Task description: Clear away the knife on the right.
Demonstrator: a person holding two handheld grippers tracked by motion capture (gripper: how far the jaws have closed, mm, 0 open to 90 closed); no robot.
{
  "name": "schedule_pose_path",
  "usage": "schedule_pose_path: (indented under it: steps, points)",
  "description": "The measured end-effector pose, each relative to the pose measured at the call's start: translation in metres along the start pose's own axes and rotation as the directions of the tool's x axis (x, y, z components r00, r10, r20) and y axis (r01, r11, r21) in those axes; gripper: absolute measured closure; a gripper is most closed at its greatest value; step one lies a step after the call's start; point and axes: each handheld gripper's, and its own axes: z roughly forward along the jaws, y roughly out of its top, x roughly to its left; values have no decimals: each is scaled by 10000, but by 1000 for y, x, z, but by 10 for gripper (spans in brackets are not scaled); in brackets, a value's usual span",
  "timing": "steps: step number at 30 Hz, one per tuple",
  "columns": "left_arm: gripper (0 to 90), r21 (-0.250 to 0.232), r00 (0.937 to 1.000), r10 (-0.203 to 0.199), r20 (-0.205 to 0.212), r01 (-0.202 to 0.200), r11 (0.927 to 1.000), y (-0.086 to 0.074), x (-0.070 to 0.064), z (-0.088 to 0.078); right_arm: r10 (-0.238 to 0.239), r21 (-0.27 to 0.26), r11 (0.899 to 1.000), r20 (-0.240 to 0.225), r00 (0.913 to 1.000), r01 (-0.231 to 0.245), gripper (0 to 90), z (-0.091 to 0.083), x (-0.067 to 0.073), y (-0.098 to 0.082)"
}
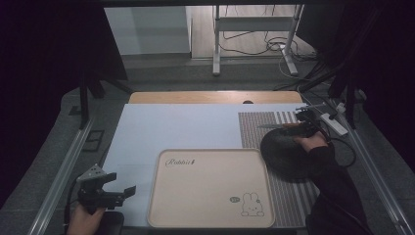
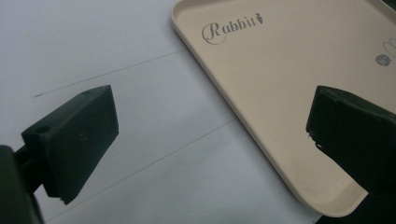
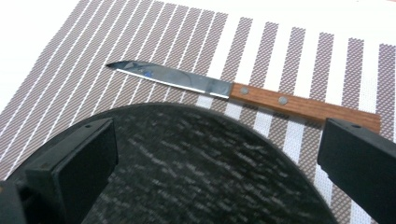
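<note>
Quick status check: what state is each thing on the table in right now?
Left gripper: open, holding nothing, beside the tray.
Right gripper: open, over the plate, near the knife handle.
Knife: flat on the striped mat, ungrasped.
Black plate: empty, on the mat.
Tray: empty.

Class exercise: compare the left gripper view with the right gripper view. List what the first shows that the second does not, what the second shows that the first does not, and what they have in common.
Left gripper view alone: the beige tray with "Rabbit" lettering, lying on the pale blue sheet.

Right gripper view alone: a knife with a wooden handle and bare blade, lying on the striped placemat just beyond the rim of the dark round plate.

Both: two black jaws rising from the bottom, set wide apart with nothing between them; the left gripper and the right gripper are each open.
</note>
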Motion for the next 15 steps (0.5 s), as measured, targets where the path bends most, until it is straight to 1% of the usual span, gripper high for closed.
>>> schedule_pose_path:
  steps: [10,11,15]
  points:
    - [24,6,10000,-39,-1,39,10000,0,0,0,172,129,9998,265,9995,-175,0,13,-11,12]
    - [24,6,10000,-39,-1,39,10000,0,0,0,173,201,9996,320,9993,-179,0,14,-13,13]
    - [25,0,10000,-58,-2,58,10000,0,0,0,209,172,9996,389,9990,-216,0,17,-17,16]
